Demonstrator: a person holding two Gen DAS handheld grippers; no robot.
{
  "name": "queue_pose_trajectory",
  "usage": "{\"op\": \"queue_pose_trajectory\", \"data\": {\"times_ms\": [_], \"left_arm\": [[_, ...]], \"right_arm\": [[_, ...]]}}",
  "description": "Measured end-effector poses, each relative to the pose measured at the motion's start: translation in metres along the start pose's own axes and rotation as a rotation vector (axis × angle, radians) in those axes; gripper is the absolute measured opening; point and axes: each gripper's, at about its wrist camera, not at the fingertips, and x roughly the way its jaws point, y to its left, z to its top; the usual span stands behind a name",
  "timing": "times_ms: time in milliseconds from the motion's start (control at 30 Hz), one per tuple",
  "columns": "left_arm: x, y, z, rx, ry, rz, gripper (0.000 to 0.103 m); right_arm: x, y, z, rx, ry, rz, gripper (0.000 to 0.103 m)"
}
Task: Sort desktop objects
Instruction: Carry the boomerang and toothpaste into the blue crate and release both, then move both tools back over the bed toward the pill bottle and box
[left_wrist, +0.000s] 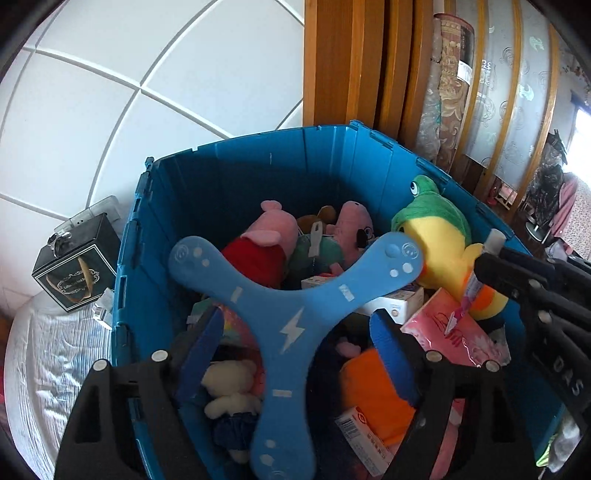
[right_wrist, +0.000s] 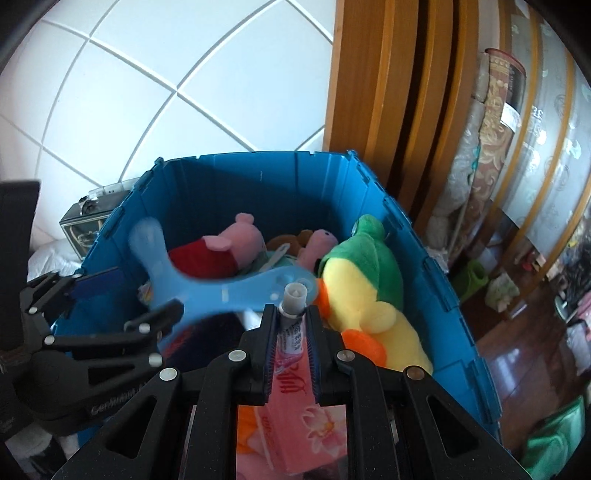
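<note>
Over the blue crate (left_wrist: 236, 173), the left gripper (left_wrist: 295, 350) stands with jaws spread wide; the three-armed blue boomerang (left_wrist: 288, 317) sits between them untouched, one arm running toward 6 o'clock, the others toward 10 and 2, blurred in the right wrist view, so likely dropping. At 3 o'clock, the right gripper (right_wrist: 291, 332) is clamped on one small tube (right_wrist: 293, 314), long axis at 12 o'clock, above the pink packet (right_wrist: 295, 402). Two pink pig plushes, one green-and-yellow plush (right_wrist: 362, 280).
</note>
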Motion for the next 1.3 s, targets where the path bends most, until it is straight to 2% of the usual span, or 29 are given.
{"op": "queue_pose_trajectory", "data": {"times_ms": [133, 233, 433, 500, 533, 567, 600, 733, 800, 867, 967, 1033, 1100, 1300], "left_arm": [[-0.005, -0.004, -0.004, 0.026, -0.021, 0.006, 0.081], [-0.007, -0.008, -0.005, 0.039, -0.030, -0.007, 0.081], [-0.017, -0.011, -0.008, 0.043, -0.066, -0.027, 0.081], [-0.022, -0.011, -0.009, 0.042, -0.079, -0.036, 0.081], [-0.025, -0.012, -0.009, 0.042, -0.086, -0.043, 0.081], [-0.029, -0.012, -0.010, 0.043, -0.096, -0.047, 0.081], [-0.033, -0.012, -0.010, 0.043, -0.108, -0.049, 0.081], [-0.057, -0.005, -0.012, 0.038, -0.157, -0.071, 0.081], [-0.069, 0.001, -0.015, 0.038, -0.191, -0.074, 0.081], [-0.084, 0.010, -0.019, 0.037, -0.233, -0.055, 0.082], [-0.107, 0.029, -0.026, 0.031, -0.297, -0.036, 0.086], [-0.123, 0.049, -0.034, 0.012, -0.350, -0.013, 0.096], [-0.136, 0.071, -0.043, -0.004, -0.398, 0.020, 0.102], [-0.159, 0.152, -0.077, -0.056, -0.489, 0.169, 0.102]], "right_arm": [[0.004, -0.005, -0.003, 0.024, 0.013, 0.007, 0.016], [0.006, -0.007, -0.008, 0.037, 0.023, 0.006, 0.022], [-0.002, -0.010, -0.017, 0.050, 0.016, -0.021, 0.023], [-0.010, -0.012, -0.020, 0.059, 0.001, -0.033, 0.028], [-0.013, -0.013, -0.021, 0.060, -0.006, -0.039, 0.039], [-0.018, -0.013, -0.023, 0.063, -0.018, -0.048, 0.054], [-0.021, -0.014, -0.023, 0.064, -0.027, -0.068, 0.057], [-0.040, -0.018, -0.026, 0.088, -0.073, -0.113, 0.083], [-0.051, -0.016, -0.027, 0.089, -0.101, -0.135, 0.089], [-0.062, -0.012, -0.028, 0.095, -0.129, -0.140, 0.102], [-0.080, 0.001, -0.027, 0.096, -0.175, -0.122, 0.103], [-0.092, 0.015, -0.025, 0.096, -0.212, -0.104, 0.103], [-0.102, 0.034, -0.023, 0.100, -0.250, -0.073, 0.103], [-0.118, 0.116, -0.018, 0.095, -0.358, 0.041, 0.103]]}}
